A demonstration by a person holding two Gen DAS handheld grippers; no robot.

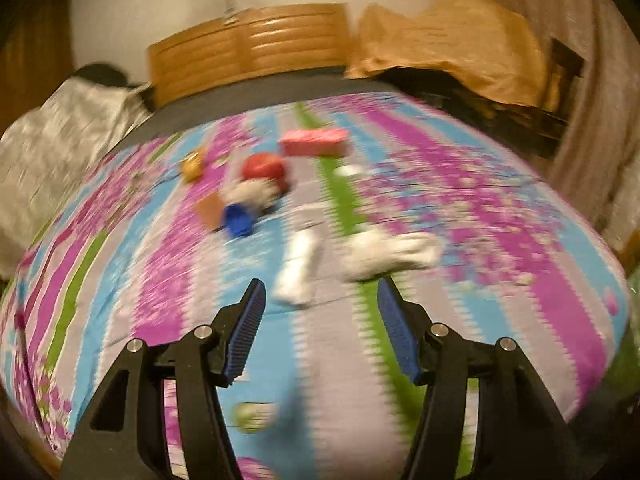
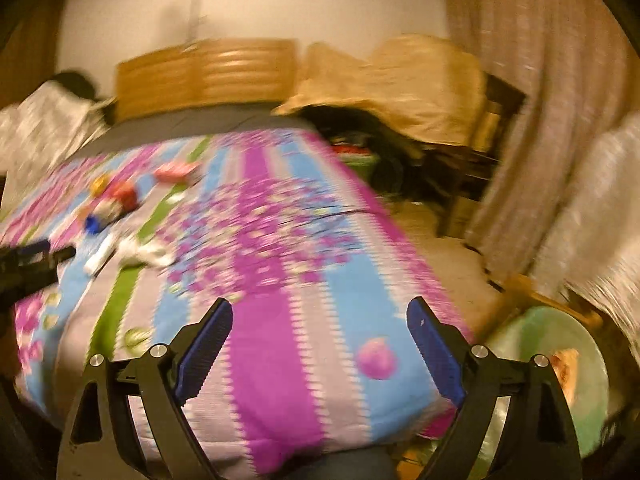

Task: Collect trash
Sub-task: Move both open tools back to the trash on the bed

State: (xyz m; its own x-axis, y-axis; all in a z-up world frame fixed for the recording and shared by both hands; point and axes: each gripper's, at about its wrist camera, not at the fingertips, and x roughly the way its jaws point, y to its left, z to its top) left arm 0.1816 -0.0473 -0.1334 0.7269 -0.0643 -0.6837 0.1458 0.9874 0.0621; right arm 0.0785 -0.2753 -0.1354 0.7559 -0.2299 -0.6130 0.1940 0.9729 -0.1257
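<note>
Matt printed cloth bedspread point(image 1: 500, 240); glossy varnished wood headboard point(image 1: 248, 48); ribbed blue pads point(image 1: 246, 332) on matt black plastic tongs; crumpled white paper point(image 1: 392, 254).

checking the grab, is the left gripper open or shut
Open: the left gripper has its blue pads spread wide over the bedspread, nothing between them.

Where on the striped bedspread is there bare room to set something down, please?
The striped floral bedspread is bare across its right half, from the crumpled white paper to the bed's right edge, and along the near edge before the right gripper. It is crowded far left, around the red round container, blue cap and pink box.
</note>
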